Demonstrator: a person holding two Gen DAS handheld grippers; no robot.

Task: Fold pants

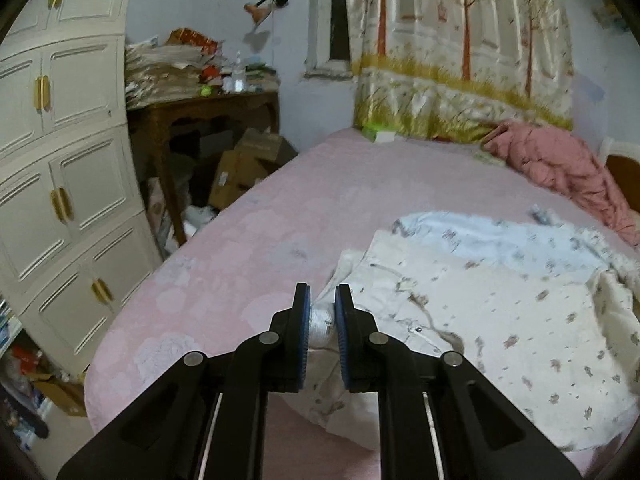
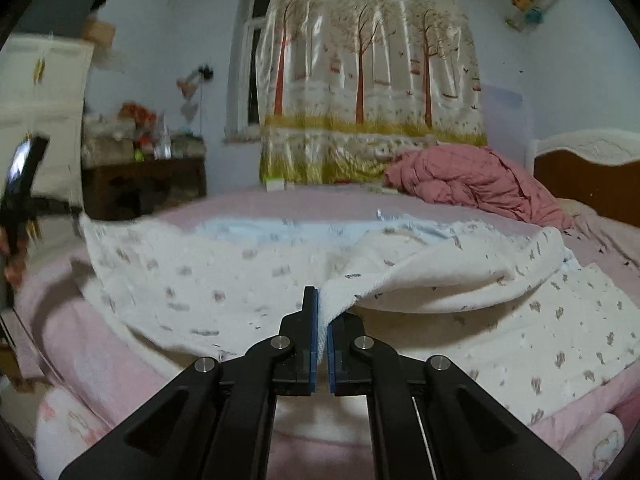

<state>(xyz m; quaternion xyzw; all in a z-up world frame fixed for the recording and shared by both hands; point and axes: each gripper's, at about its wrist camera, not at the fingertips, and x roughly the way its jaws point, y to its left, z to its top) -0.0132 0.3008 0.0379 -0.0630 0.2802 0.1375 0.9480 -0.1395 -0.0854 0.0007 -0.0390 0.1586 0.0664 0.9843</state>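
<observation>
No text, label or number is legible anywhere.

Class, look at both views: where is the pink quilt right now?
The pink quilt lies bunched at the far right of the bed, below the tree-print curtain and beside the headboard, beyond the pants.

A blurred hand point(image 2: 14, 256) and dark device point(image 2: 24, 184) are cut off at the edge.

Before us the pants point(image 1: 480, 312) on the bed point(image 1: 248, 216) — quilt point(image 1: 560, 164) behind, cupboard point(image 1: 60, 160) left.
</observation>
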